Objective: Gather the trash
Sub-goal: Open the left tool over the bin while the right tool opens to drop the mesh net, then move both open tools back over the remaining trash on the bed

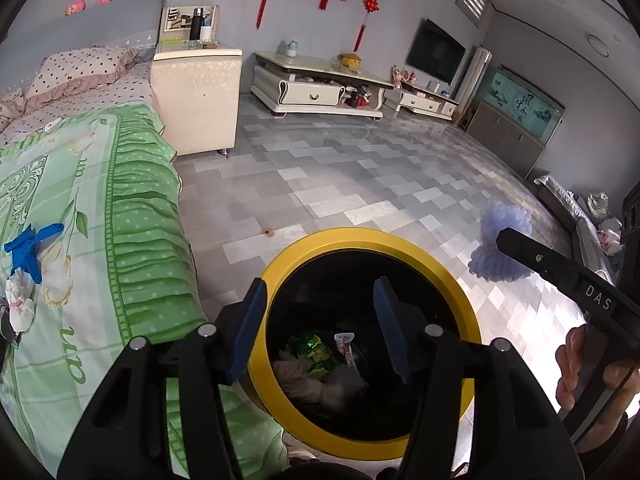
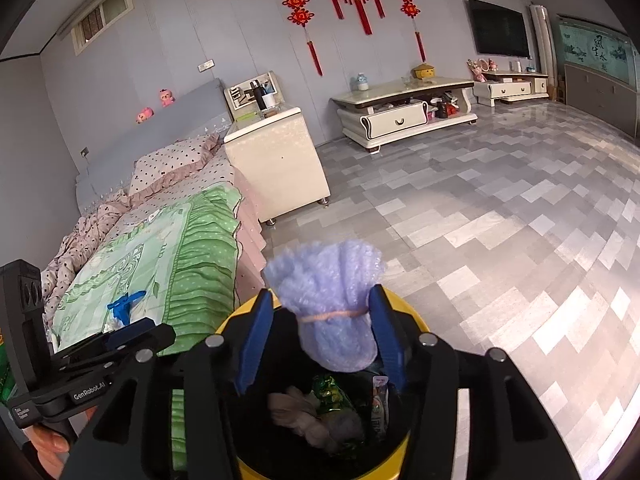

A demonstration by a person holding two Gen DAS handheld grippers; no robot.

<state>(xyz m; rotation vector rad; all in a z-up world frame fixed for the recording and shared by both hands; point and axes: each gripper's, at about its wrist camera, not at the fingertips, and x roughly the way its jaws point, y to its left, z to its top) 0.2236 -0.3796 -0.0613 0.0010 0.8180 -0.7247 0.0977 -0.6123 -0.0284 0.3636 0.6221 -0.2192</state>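
At the bottom centre of my left-wrist view, my left gripper (image 1: 318, 324) hangs over the yellow-rimmed trash bin (image 1: 468, 300), its jaws apart with nothing between them. Down in the bin's dark well lie a green wrapper (image 1: 312, 352), a small white sachet (image 1: 346, 346) and some crumpled pale tissue (image 1: 304, 380).

In the lower middle of my right-wrist view, my right gripper (image 2: 320, 336) holds its jaws parted around the purple foam net (image 2: 334, 304), a puffy bundle cinched at its waist by a pink band. The right blue pad sits against the net's side; the left pad stands clear of it, so the net is not pinched. It sits just above the bin's mouth, with the same wrapper and tissue below it.

At the right edge of the left view the net shows beyond the tip of my other tool, which a hand (image 1: 576, 364) grips at the lower right.

On the left of the left view, the bed (image 1: 132, 200) with its green quilt presses right up to the bin. On it, at the far left, lie a blue glove (image 1: 30, 248) and, just below it, a crumpled white paper (image 1: 20, 300).
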